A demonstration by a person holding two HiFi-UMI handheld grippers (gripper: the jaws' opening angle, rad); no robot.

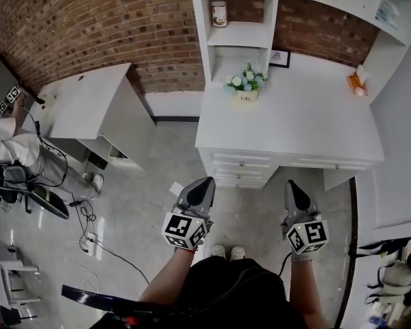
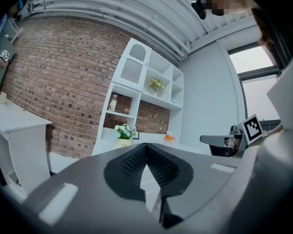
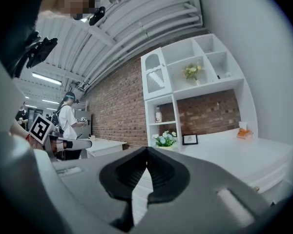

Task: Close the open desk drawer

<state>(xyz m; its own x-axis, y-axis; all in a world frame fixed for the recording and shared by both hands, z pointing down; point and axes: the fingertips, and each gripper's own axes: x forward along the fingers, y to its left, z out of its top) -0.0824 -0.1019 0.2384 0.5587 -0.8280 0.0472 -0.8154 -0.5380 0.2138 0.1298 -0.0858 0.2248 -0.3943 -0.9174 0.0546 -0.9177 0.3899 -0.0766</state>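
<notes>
Drawers (image 1: 241, 168) below the tabletop's (image 1: 294, 115) front edge all look pushed in, so nothing seems left; left tool (image 1: 207, 182) and right tool (image 1: 290, 184) are closed, holding nothing.

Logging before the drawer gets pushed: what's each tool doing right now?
Left tool: closed, holding nothing.
Right tool: closed, holding nothing.

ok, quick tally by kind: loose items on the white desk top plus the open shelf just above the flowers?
Potted flowers: 1
Picture frame: 1
Small orange item, too small to identify: 1
Jar: 1
Total: 4
</notes>
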